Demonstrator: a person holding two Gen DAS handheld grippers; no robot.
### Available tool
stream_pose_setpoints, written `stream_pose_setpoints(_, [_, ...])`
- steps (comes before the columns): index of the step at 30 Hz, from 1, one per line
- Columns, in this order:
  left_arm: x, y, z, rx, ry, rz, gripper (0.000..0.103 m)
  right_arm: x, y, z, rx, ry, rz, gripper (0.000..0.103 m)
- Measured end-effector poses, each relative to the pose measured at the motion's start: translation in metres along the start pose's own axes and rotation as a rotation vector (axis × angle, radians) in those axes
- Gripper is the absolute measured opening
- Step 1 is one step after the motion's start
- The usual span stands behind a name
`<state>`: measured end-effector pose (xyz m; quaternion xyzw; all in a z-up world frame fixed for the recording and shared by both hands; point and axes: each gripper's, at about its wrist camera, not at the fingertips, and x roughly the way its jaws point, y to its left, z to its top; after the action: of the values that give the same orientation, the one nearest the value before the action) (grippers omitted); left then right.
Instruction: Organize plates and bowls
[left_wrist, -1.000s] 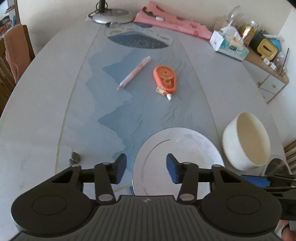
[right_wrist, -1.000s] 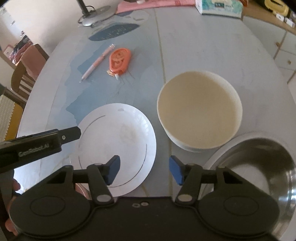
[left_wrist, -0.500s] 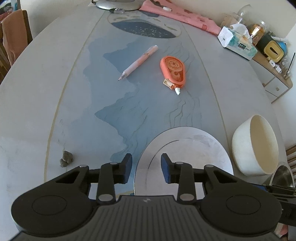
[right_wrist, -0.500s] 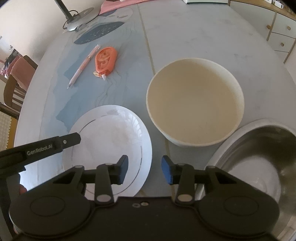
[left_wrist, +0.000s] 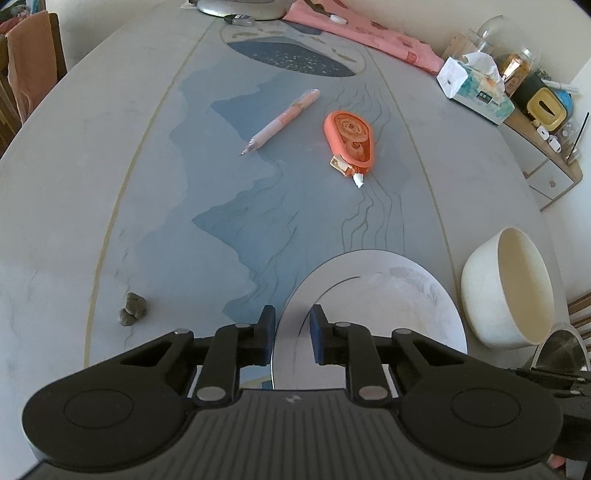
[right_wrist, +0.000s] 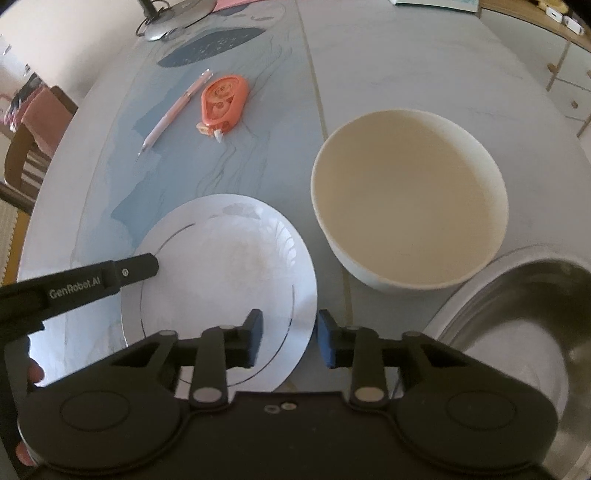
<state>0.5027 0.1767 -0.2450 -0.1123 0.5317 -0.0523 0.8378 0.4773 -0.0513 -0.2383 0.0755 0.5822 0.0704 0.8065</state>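
Between both closing hand-held grippers (left_wrist: 291, 328) (right_wrist: 290, 338), a round plate (right_wrist: 229, 266) lies flat, rim unpinched.

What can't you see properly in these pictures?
- Metal bowl: right wrist view, cut off by the picture's edge and the right gripper.
- White plate: left wrist view, near edge hidden behind the left gripper.
- Shelf clutter: too small.
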Motion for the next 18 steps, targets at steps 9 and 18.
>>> stream_pose_setpoints(9, [-0.004,0.004,-0.003,0.0,-0.013,0.012,0.017,0.001,-0.001,0.0,-0.011,-0.008,0.002,0.018])
stream_pose_setpoints(18, [-0.011,0.01,-0.002,-0.027,-0.038,0.021,0.015,-0.001,0.0,0.0,-0.003,-0.022,0.028,0.014])
